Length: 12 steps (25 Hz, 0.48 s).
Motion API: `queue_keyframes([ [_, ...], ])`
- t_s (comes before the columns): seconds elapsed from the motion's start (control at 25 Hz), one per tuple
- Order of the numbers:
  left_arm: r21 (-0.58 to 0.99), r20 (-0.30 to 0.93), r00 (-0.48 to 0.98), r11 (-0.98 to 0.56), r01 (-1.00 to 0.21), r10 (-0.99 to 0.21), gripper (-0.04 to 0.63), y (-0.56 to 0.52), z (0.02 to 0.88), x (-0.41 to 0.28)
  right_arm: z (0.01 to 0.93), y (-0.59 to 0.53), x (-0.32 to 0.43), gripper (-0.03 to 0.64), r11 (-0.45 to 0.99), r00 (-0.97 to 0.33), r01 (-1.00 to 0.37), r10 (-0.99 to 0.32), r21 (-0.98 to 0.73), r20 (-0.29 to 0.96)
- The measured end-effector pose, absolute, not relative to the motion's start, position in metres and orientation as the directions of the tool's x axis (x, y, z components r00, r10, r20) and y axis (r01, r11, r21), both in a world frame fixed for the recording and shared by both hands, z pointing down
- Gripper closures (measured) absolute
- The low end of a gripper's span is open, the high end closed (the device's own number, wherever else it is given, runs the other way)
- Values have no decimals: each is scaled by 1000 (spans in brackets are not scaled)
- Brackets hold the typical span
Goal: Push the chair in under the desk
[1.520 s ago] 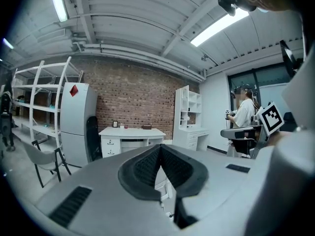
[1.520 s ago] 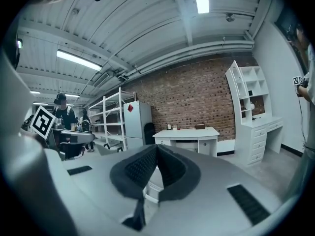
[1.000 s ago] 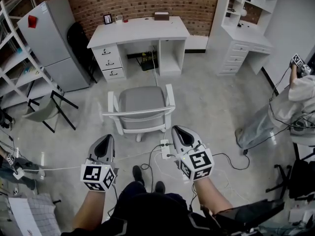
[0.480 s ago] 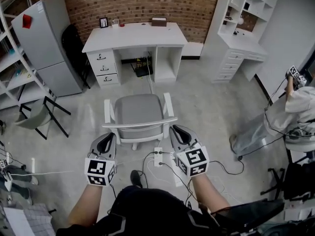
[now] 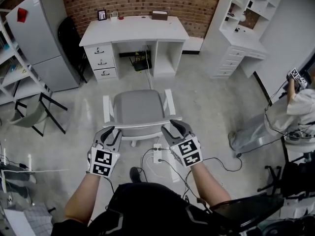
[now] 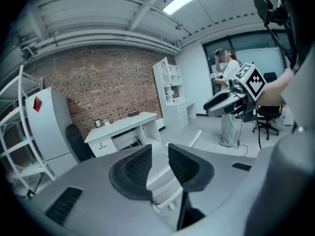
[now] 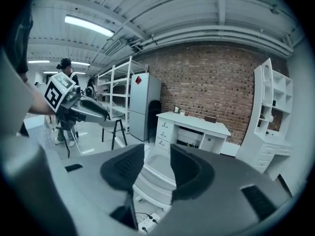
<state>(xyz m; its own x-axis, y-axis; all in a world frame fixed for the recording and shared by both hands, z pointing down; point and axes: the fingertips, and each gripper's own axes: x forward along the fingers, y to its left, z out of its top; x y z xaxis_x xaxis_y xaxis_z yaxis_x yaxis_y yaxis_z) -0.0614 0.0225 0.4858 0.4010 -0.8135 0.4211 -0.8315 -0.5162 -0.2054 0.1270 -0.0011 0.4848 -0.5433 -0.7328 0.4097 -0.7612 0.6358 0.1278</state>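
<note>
A chair [image 5: 140,109] with a white frame and grey seat stands on the floor, its seat facing the white desk [image 5: 133,28] at the brick wall, with a gap of floor between them. My left gripper [image 5: 111,131] is at the left end of the chair's back rail [image 5: 142,125] and my right gripper [image 5: 172,127] at its right end. Both sets of jaws are opening, and no pad presses on the rail. In the left gripper view the chair [image 6: 162,178] shows through the gap of the left gripper [image 6: 158,156]. The right gripper [image 7: 156,156] frames the chair [image 7: 155,176] likewise.
A power strip [image 5: 158,153] with cables lies on the floor behind the chair. A grey fridge [image 5: 37,38] and a folding stool [image 5: 34,112] are at the left. A white shelf unit [image 5: 241,38] and a person [image 5: 290,112] are at the right.
Both grippers have moved forward from behind the chair up to its back rail. Their jaws, shut before, now stand apart.
</note>
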Motion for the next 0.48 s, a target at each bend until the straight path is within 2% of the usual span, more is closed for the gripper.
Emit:
queue_keyframes([
  [0.28,-303,550,401,-623,-722,-732,432,0,539,-57,546,-20,115,397,729,-496,-623,-649,285,577],
  [0.48,-354,644,379,-698,-622,-665,406,-8,582,-55,580,-31,110,373,771,-460,-548,-602,325,653],
])
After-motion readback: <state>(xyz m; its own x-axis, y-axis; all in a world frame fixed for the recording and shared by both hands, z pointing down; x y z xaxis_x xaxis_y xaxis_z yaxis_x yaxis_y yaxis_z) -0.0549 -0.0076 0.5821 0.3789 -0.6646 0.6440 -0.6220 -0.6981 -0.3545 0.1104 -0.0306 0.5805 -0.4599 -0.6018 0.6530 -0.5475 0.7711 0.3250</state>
